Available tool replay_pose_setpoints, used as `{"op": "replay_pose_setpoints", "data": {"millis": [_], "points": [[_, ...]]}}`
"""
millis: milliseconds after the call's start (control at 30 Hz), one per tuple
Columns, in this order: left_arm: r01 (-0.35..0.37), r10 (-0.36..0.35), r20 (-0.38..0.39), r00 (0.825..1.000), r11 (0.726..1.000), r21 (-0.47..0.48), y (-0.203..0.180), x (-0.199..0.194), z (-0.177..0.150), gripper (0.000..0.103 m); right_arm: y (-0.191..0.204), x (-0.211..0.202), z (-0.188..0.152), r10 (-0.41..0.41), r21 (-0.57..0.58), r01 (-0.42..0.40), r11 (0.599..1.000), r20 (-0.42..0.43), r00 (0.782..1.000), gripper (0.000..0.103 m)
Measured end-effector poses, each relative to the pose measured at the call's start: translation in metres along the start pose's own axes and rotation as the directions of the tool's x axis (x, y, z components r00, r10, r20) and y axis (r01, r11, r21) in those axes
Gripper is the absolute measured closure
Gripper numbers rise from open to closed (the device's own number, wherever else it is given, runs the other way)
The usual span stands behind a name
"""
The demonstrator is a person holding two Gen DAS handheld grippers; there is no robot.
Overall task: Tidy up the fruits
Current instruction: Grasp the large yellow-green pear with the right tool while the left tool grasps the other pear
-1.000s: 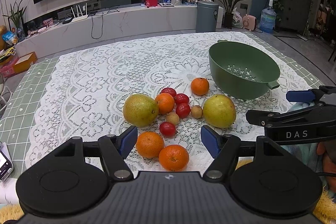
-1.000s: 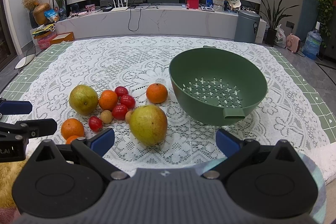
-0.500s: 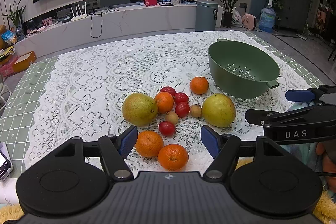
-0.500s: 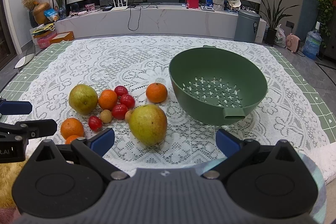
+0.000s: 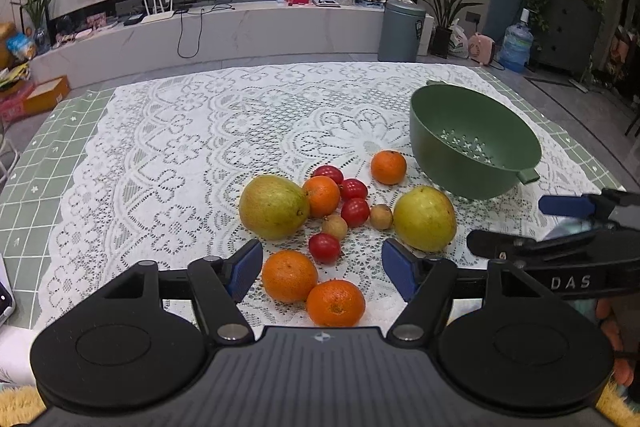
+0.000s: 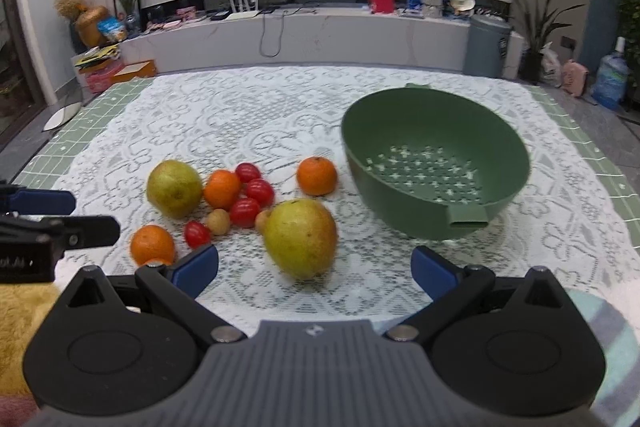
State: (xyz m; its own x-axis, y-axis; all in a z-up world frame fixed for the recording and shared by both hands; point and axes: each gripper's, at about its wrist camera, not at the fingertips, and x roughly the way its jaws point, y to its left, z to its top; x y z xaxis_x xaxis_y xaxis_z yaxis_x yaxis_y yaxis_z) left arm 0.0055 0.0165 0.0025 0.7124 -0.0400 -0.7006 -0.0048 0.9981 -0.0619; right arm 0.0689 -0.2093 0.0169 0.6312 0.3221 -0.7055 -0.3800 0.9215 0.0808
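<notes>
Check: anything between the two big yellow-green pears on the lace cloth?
Yes, in both wrist views: between the left pear and right pear sit an orange mandarin, red cherry tomatoes and two small tan round fruits.

"DAS" stands on the right tongs [image 5: 568, 223].

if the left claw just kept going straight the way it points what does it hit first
Most likely the two nearest oranges: they lie side by side between the open left claw fingers, nothing in front of them. Depth is hard to judge.
</notes>
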Motion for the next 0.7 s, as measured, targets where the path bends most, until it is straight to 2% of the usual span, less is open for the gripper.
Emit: {"op": "replay_pose_setpoints", "data": {"millis": [200,333,600,700], "points": [[0.001,-0.001,0.002,1.000,1.000,0.000,0.007,0.009,0.008,0.035,0.004,0.019,0.010,0.026,0.038,-0.023,0.999,-0.094,0.995,0.004],[-0.020,0.020,0.006,1.000,0.999,0.029,0.010,0.019,0.015,0.035,0.003,0.036,0.017,0.035,0.085,-0.022,0.996,-0.151,0.988,0.004],[0.019,-0.016,-0.030,0.999,0.997,0.078,0.023,0.054,0.032,0.024,0.010,0.070,0.028,0.025,0.100,-0.002,0.995,-0.230,0.973,0.017],[0.020,-0.017,-0.039,0.999,0.996,0.085,0.029,0.067,0.032,0.022,0.007,0.080,0.031,0.044,0.135,-0.009,0.991,-0.253,0.966,0.017]]}}
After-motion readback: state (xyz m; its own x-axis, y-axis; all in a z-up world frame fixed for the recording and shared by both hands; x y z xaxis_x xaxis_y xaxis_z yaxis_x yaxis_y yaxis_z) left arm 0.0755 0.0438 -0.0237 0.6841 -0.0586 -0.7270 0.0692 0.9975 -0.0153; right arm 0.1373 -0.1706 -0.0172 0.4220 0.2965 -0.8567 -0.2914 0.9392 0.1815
